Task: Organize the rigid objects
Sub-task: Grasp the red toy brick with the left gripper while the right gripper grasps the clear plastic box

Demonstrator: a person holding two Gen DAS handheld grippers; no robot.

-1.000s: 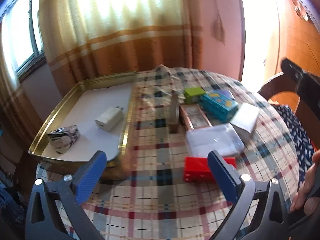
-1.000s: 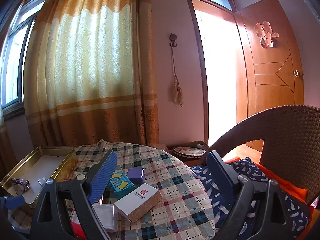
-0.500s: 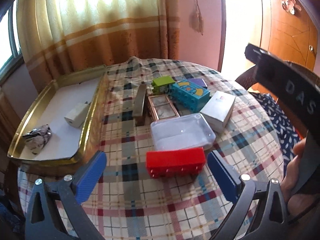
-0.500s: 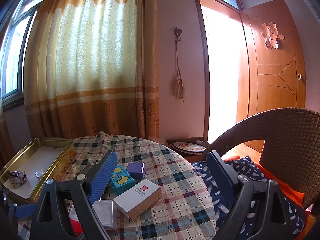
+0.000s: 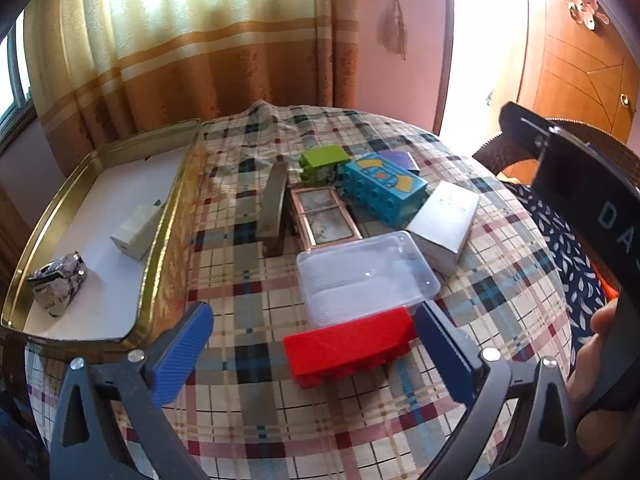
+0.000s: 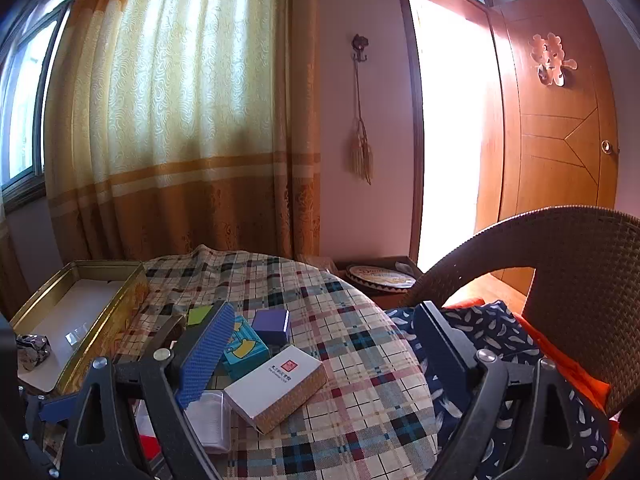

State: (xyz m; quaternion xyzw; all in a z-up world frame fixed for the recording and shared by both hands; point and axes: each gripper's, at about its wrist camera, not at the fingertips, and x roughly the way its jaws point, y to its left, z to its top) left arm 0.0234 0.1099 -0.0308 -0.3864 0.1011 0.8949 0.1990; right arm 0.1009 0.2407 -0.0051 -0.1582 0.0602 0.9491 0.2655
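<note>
My left gripper [image 5: 312,320] is open and low over the checked tablecloth, and a red toy brick [image 5: 348,346] lies between its blue fingers, closer to the right one. Just beyond the brick are a clear plastic box [image 5: 366,276], a white carton [image 5: 444,224], a blue brick [image 5: 384,188], a green brick [image 5: 324,162], a purple box [image 5: 400,159], a copper frame [image 5: 324,220] and a dark curved metal piece [image 5: 274,208]. My right gripper [image 6: 324,316] is open and holds nothing, hovering over the table's right side near the white carton [image 6: 276,384].
A gold tray [image 5: 168,232] on the left holds a white charger [image 5: 138,226] and a crumpled foil wad [image 5: 58,286]. A wicker chair [image 6: 580,264] with a patterned cushion [image 6: 492,332] stands to the right of the round table. Curtains hang behind.
The left view swung from the tray toward the pile and tipped down. The red brick now sits closer, between the left fingers. The right view barely shifted.
</note>
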